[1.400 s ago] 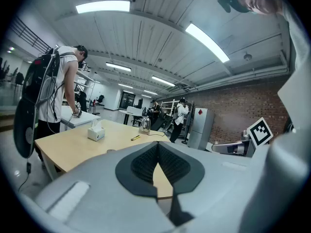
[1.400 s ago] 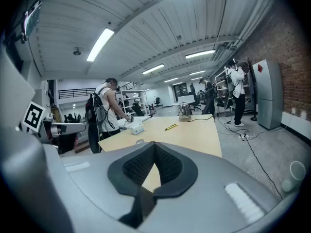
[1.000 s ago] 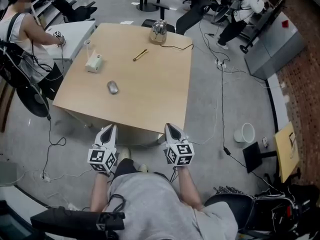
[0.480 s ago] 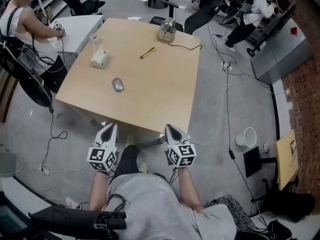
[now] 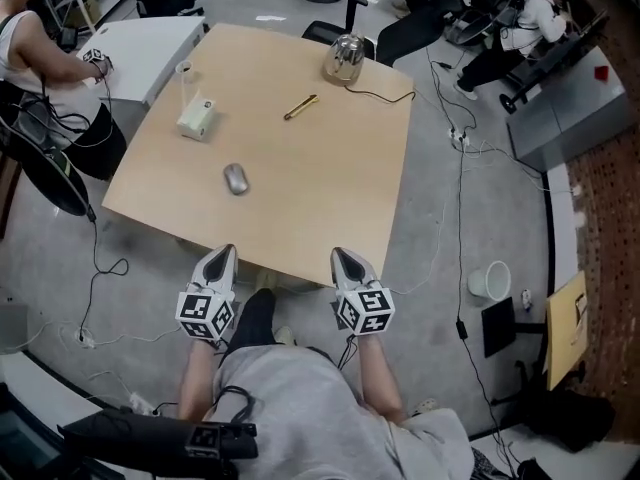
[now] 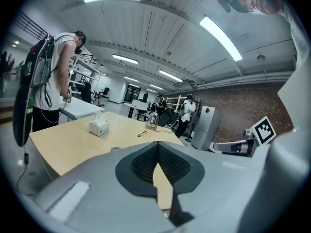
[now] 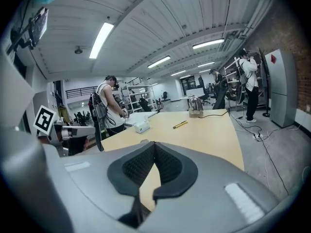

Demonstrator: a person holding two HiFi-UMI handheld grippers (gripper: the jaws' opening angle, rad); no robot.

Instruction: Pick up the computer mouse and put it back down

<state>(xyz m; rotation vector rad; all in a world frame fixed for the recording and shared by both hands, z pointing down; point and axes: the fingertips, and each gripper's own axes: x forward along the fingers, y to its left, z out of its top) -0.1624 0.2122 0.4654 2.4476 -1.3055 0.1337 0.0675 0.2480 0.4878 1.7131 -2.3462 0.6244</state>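
A grey computer mouse [image 5: 236, 178] lies on the left half of the wooden table [image 5: 310, 188], well beyond both grippers. My left gripper [image 5: 222, 254] and right gripper [image 5: 340, 256] hover side by side at the table's near edge, both shut with nothing between the jaws. The left gripper view shows its jaws [image 6: 158, 142] meeting at the tips, with the mouse [image 6: 115, 149] just peeking over them. In the right gripper view the jaws [image 7: 154, 142] touch too, and the mouse [image 7: 144, 141] shows small ahead.
On the table stand a white tissue box [image 5: 195, 118], a yellow pen [image 5: 301, 107] and a steel kettle [image 5: 344, 58] with its cord. A person [image 5: 40, 58] works at a white desk to the left. Cables and a white bucket [image 5: 488, 280] lie on the floor at the right.
Both grippers have moved forward together toward the table's near edge, and the table now fills more of the head view. The jaws stay shut; the mouse has not moved.
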